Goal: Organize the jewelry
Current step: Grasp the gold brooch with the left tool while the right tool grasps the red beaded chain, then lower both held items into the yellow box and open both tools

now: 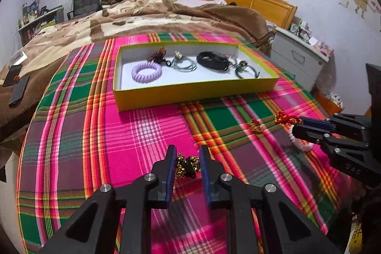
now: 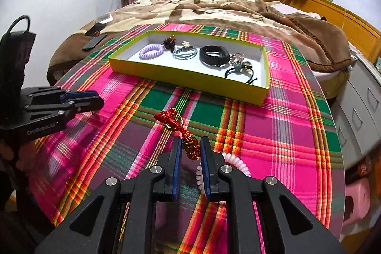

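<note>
Two hand-held grippers (image 1: 187, 166) (image 2: 190, 154) (five pieces boxed)

One yellow-green box (image 2: 190, 80) ahead of both grippers, holding six pieces: one lilac spiral tie (image 2: 151, 51), one dark brown clip (image 2: 169, 42), one grey-green ring set (image 2: 185, 52), one black band (image 2: 214, 55), one crystal piece (image 2: 236, 57), one black tie with bead (image 2: 239, 72). Outside box, three: black-gold piece (image 1: 188, 164) between left fingers, red knot (image 2: 177, 125) between right fingers, pink spiral tie (image 2: 235, 162) just right.
</note>
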